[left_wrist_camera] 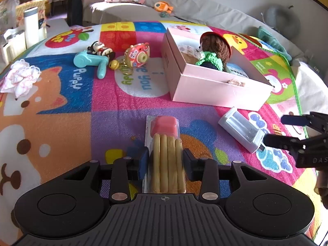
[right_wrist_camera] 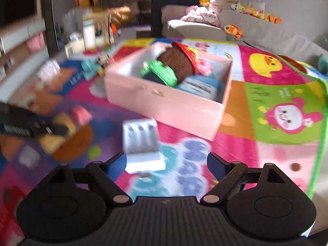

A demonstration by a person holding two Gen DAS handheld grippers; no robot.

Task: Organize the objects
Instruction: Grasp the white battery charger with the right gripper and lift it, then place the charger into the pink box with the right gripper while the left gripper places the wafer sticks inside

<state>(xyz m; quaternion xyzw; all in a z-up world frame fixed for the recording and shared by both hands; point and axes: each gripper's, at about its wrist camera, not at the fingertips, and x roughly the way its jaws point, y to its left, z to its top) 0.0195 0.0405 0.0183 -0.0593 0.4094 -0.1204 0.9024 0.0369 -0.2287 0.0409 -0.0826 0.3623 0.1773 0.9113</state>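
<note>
My left gripper [left_wrist_camera: 165,161] is shut on a clear snack pack [left_wrist_camera: 166,155] of biscuit sticks with a pink dip cup, low over the play mat. A pink open box [left_wrist_camera: 215,88] stands ahead to the right and holds a knitted doll [left_wrist_camera: 213,51]. A white battery charger [left_wrist_camera: 242,131] lies on the mat right of the pack. My right gripper [right_wrist_camera: 167,167] is open and empty, just behind the charger [right_wrist_camera: 141,141]; it also shows in the left wrist view [left_wrist_camera: 287,131]. The right wrist view is blurred; the box [right_wrist_camera: 164,102] lies beyond the charger.
On the colourful mat [left_wrist_camera: 114,106] lie a toy camera keychain [left_wrist_camera: 137,55], a teal toy with a figure [left_wrist_camera: 92,59] and a white lace bow [left_wrist_camera: 20,78]. A sofa [left_wrist_camera: 205,10] with plush toys stands behind.
</note>
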